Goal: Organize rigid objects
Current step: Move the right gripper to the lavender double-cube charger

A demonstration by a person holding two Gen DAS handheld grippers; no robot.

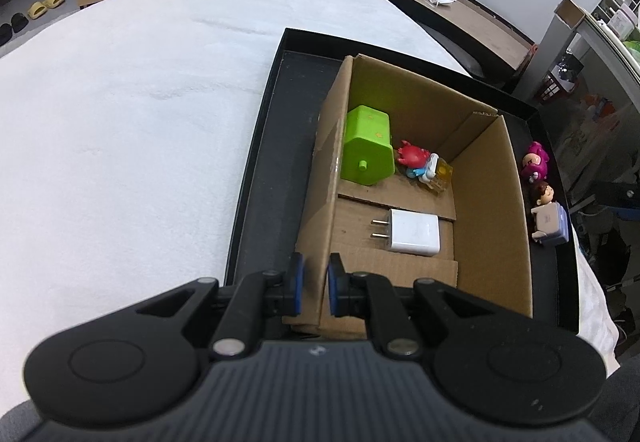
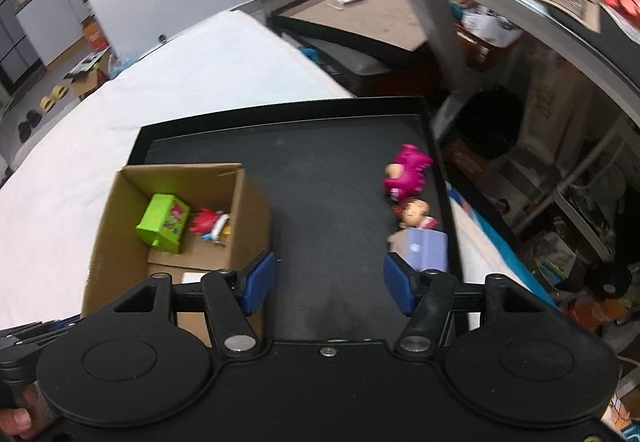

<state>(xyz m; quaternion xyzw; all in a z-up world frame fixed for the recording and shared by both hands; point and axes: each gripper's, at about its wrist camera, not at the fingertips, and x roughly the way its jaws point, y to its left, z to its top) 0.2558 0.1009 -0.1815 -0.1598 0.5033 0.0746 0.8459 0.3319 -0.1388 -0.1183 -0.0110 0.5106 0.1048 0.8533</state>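
- Left wrist view: we see the left tool (image 1: 314,284) clamped narrow on the near wall of the cardboard box (image 1: 490,210). Inside already lie the green toy (image 1: 366,148), red figure (image 1: 412,155) and white charger (image 1: 412,232).
- Right wrist view: our right tool (image 2: 329,282) hangs part open and empty over the black tray (image 2: 320,178). The pink figure (image 2: 406,171), doll (image 2: 414,213) and lilac block (image 2: 426,251) remain outside the box, so we judge sorting about half finished.
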